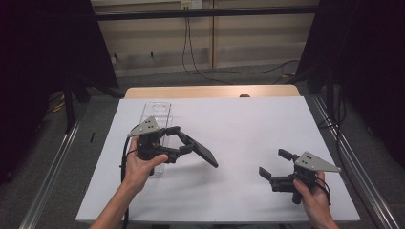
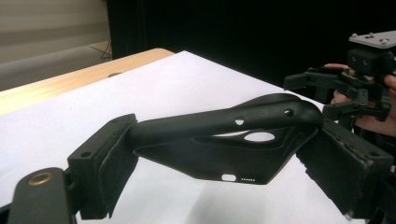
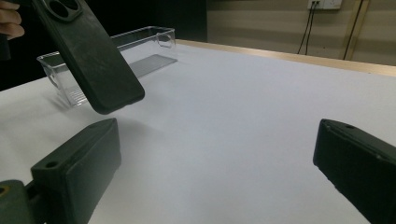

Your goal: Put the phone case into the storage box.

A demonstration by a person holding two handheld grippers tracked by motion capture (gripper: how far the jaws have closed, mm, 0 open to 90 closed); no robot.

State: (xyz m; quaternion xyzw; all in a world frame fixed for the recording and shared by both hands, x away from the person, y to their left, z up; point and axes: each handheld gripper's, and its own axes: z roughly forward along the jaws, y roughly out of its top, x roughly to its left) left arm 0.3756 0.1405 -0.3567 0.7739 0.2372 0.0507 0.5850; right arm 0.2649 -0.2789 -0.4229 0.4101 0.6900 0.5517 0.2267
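White sheet (image 1: 248,143) over one wooden table (image 1: 210,91), dark curtains to either side, pale wall panels and trailing cables behind

Items counted:

- Phone case (image 1: 203,152), black, one. Held clear of the sheet, tilted, one end raised toward the left gripper and the far end dropping toward the middle of the table. In the left gripper view (image 2: 224,140) it is bowed between the pads, with a camera cut-out and small port holes showing. In the right gripper view (image 3: 91,60) its flat back hangs above the sheet, in front of the tray
- Clear plastic tray (image 1: 155,110), one, oblong, lying on the left part of the sheet, just behind and under the left hand
- Left gripper (image 1: 177,141), one, jaws clamped on the phone case at its two edges
- Right gripper (image 1: 274,163), one, at the right near edge, well apart from the case, jaws spread wide with nothing between them
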